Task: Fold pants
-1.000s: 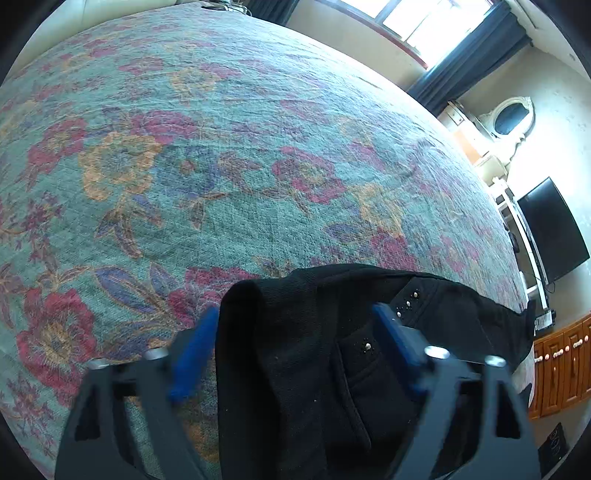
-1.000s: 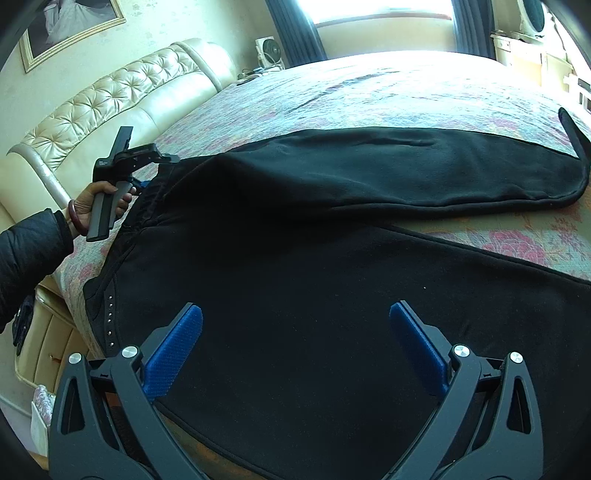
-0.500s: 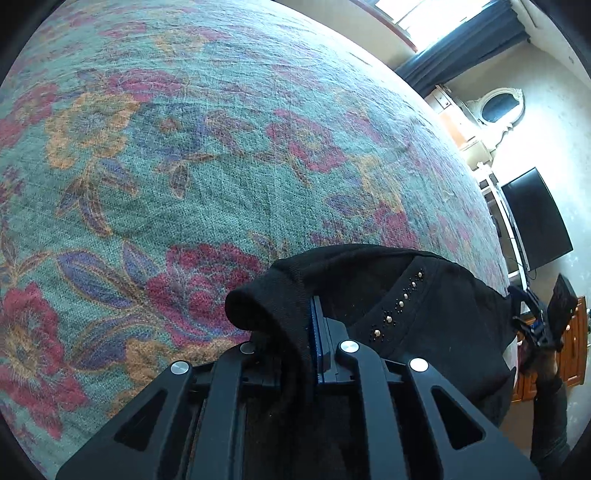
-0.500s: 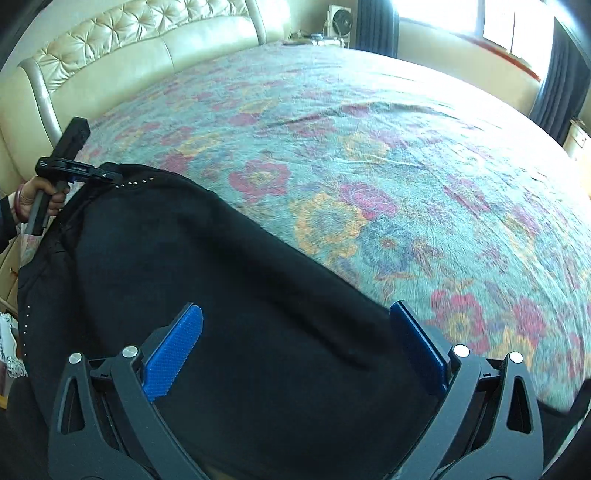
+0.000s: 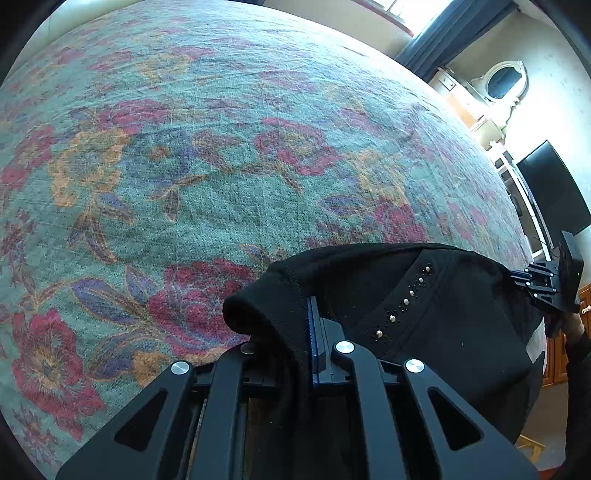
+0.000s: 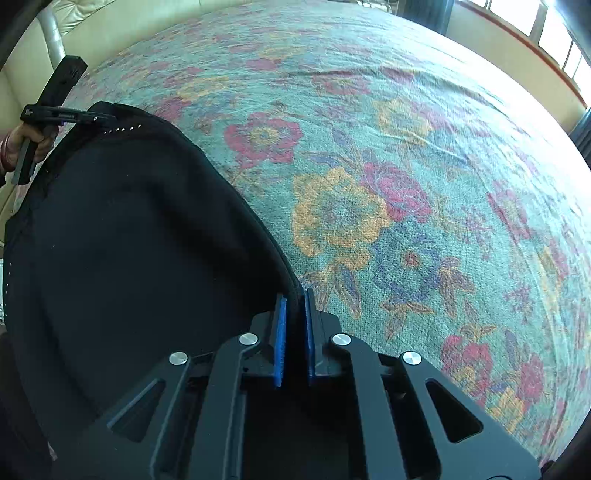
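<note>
Black pants [image 5: 424,317] with small metal studs [image 5: 402,304] lie on the floral bedspread [image 5: 221,166]. My left gripper [image 5: 308,306] is shut on a bunched fold of the pants at the waist end. In the right wrist view the pants [image 6: 129,251] spread to the left, and my right gripper [image 6: 295,295] is shut on their edge seam. The left gripper also shows in the right wrist view [image 6: 55,114], held by a hand at the studded corner. The right gripper shows at the far right of the left wrist view [image 5: 554,284].
The bed fills both views with its green, red and orange bedspread [image 6: 406,184]. A cream tufted headboard [image 6: 55,33] stands at the top left. A dark TV [image 5: 554,192], a white oval mirror [image 5: 504,79] and curtained windows [image 5: 432,33] line the far wall.
My right gripper has closed on the pants' edge; it was open before. My left gripper closed on the waist fold a second ago and still holds it. Both views have swung toward the bedspread.
</note>
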The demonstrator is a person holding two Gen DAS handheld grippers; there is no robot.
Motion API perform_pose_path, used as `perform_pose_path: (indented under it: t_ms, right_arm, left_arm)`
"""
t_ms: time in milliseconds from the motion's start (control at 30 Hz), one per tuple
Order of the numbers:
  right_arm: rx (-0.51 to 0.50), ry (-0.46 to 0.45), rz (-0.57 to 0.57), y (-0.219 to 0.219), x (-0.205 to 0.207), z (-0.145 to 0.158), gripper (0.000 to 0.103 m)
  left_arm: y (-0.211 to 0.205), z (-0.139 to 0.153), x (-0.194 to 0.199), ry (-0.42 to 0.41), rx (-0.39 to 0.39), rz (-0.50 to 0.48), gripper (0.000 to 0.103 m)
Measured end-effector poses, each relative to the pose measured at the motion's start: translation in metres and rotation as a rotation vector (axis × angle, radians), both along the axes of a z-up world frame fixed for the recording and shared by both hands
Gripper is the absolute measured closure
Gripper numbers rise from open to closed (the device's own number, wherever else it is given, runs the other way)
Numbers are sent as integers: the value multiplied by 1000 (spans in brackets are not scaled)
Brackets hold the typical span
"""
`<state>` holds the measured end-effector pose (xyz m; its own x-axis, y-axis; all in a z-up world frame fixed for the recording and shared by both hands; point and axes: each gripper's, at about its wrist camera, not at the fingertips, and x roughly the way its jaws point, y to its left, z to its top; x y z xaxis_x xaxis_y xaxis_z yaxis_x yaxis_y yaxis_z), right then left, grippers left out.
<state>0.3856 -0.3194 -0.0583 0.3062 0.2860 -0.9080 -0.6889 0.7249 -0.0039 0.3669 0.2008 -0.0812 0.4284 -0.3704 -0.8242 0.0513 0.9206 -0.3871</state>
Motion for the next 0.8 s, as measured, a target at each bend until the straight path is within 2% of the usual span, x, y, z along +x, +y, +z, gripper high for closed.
perform_pose_path:
  t_ms: [167,267,333,400,500,600,700,800]
  right_arm:
    - [21,-221,-50,-7,-49,49,95]
    - [14,-364,-43,-8,-104,80,95]
    - [-16,-452,-26,-9,-146,92,95]
    - [-6,-494,-18,-11,-190,97,95]
    - [-45,-530,16,-9,-255,84,95]
    - [-76,-507,37,-5,-303,58,95]
    - [-105,-443,45,0,-331,31,95]
    - [-109,-372,24,2,-336,13,91]
  left_arm:
    - [12,30,-27,-126,-114,43,94]
    - [15,55,-53,-207,-157,38,94]
    - [21,69,-80,-252,-212,34,94]
    - [23,76,-106,-272,-240,32,94]
    - [23,76,-156,-279,-248,17,93]
    - [25,61,-197,-245,-251,18,92]
    - [22,41,-231,-183,-224,12,82]
    - [20,27,-258,-119,-160,27,73]
